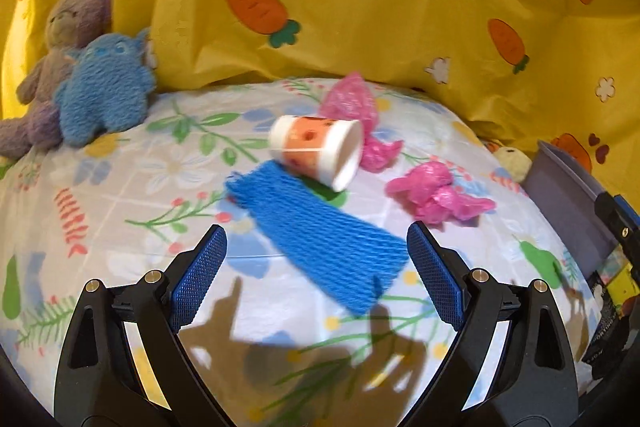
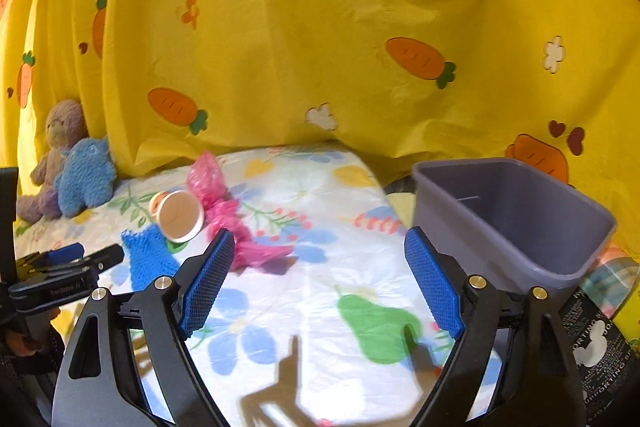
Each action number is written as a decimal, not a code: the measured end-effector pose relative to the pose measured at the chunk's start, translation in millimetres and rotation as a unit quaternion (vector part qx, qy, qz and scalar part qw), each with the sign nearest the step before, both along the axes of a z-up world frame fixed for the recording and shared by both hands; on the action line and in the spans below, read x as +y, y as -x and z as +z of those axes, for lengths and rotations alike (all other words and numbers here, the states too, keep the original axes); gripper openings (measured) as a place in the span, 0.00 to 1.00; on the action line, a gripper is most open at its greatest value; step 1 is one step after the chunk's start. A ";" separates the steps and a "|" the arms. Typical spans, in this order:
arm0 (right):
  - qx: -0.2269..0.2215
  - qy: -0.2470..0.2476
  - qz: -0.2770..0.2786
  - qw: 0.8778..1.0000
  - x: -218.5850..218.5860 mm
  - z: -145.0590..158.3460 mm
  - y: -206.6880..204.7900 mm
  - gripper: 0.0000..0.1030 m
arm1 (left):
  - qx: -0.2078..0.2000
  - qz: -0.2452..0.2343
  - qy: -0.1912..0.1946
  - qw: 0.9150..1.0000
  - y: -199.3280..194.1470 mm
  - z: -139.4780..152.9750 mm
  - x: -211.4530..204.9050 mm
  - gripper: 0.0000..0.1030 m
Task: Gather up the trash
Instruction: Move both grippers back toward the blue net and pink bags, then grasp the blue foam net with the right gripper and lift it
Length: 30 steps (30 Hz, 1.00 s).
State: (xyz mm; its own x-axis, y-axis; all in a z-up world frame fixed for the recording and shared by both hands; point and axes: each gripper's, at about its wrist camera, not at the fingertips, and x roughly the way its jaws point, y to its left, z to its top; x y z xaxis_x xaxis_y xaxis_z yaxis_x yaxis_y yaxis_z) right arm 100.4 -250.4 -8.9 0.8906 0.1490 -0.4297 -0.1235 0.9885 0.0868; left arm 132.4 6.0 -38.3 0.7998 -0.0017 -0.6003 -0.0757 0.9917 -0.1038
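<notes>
The flat blue foam mesh sleeve [image 1: 316, 235] lies on the flower-print bed sheet [image 1: 120, 187], its near end between the left claw [image 1: 316, 255]'s spread, empty jaws. Best to drop straight onto that end and pinch the thin edge without snagging the sheet. The tipped orange-and-white paper cup [image 1: 316, 151] rests just behind it. The right claw [image 2: 320, 267] hangs released and empty beside the grey plastic bin [image 2: 516, 219].

I am working in a home bedroom: a bed with a floral sheet [image 1: 120, 211], two plush toys [image 1: 80, 75] at its far-left corner, a carrot-print curtain [image 2: 320, 47] behind.
</notes>
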 end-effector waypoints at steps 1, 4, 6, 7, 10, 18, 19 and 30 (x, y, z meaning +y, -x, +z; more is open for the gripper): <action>0.008 0.005 0.020 1.000 14.3 -2.5 -2.5 0.81 | -0.002 0.017 -0.001 1.000 4.8 -0.7 11.8 0.87; 0.033 0.019 0.076 0.996 54.8 -10.6 -11.2 0.81 | -0.008 0.057 0.000 0.998 18.5 -1.4 43.5 0.87; 0.056 0.028 0.109 0.992 80.9 -16.9 -19.4 0.81 | -0.009 0.076 0.009 0.997 26.6 -2.1 61.6 0.87; 0.068 0.033 0.124 0.989 92.2 -20.1 -23.3 0.81 | -0.011 0.083 0.014 0.996 30.2 -2.2 69.5 0.87; 0.093 0.054 0.151 0.983 123.9 -27.8 -34.5 0.81 | -0.014 0.102 0.021 0.994 40.4 -2.4 87.0 0.87; 0.152 0.103 0.175 0.967 167.3 -51.7 -65.6 0.80 | -0.016 0.108 0.024 0.994 49.5 -3.0 100.1 0.87; 0.158 0.108 0.176 0.966 170.8 -54.8 -68.4 0.78 | -0.016 0.107 0.025 0.994 49.5 -3.5 100.6 0.87; 0.194 0.131 0.200 0.952 184.0 -72.0 -75.5 0.55 | -0.010 0.100 0.032 0.994 46.5 -8.3 101.5 0.87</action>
State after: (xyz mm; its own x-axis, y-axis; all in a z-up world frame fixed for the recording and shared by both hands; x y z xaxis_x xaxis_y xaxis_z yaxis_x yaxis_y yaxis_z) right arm 176.0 -66.4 -80.9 0.5527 0.2849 -0.7831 -0.5032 0.8632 -0.0411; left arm 85.9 107.5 -46.6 0.7995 0.1209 -0.5883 -0.2683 0.9483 -0.1698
